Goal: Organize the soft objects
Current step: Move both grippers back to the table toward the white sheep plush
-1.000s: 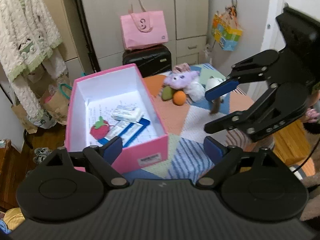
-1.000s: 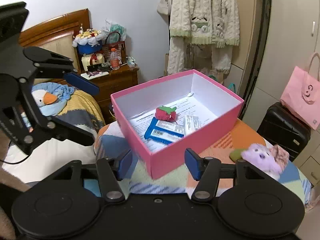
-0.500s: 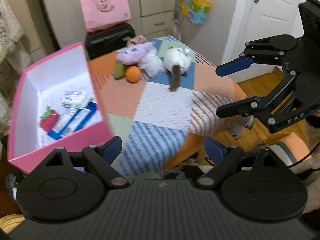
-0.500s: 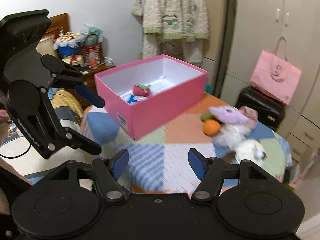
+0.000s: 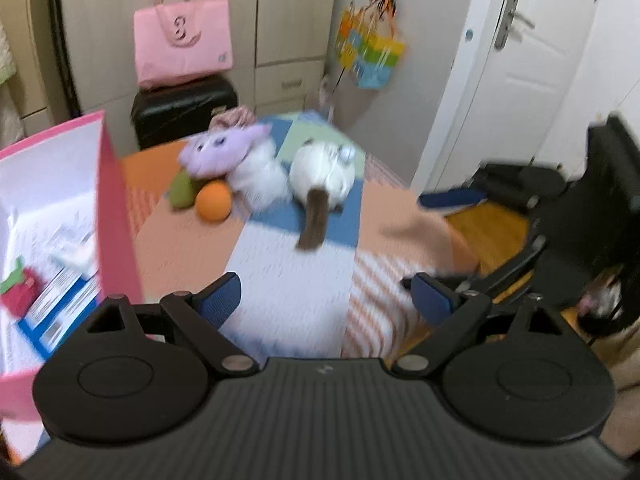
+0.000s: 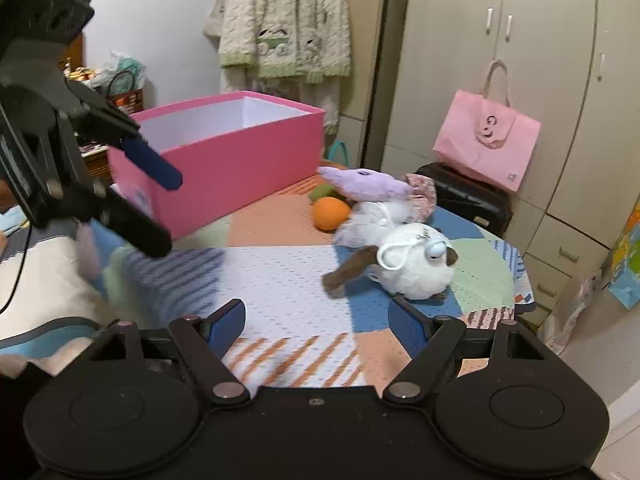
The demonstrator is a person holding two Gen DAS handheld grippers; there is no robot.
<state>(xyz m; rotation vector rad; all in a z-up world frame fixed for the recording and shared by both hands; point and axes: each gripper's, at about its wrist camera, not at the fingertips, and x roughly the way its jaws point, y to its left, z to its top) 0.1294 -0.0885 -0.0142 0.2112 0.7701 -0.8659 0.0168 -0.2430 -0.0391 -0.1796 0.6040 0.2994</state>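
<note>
On the patchwork table lie a white plush with a brown tail (image 5: 324,176) (image 6: 412,268), a purple plush (image 5: 224,148) (image 6: 364,184), a fluffy white toy (image 5: 260,178), an orange ball (image 5: 214,202) (image 6: 330,213) and a green piece (image 5: 182,192). The open pink box (image 5: 116,208) (image 6: 240,156) holds a red strawberry toy (image 5: 20,292) and blue-white packets (image 5: 60,304). My left gripper (image 5: 326,296) (image 6: 166,213) hovers beside the box, its jaws opening with nothing between them. My right gripper (image 6: 317,320) (image 5: 414,240) points at the white plush, short of it, jaws opening and empty.
The round table's edge (image 6: 520,280) drops off just right of the white plush. Behind it, a pink bag (image 5: 182,40) rests on a black suitcase (image 5: 184,108). There is a white door (image 5: 520,72) at the right and a bed (image 6: 36,264) at the left.
Both views swung away from the pink box toward the plush toys and came lower and closer to the table. The right gripper's jaws stand wider than before.
</note>
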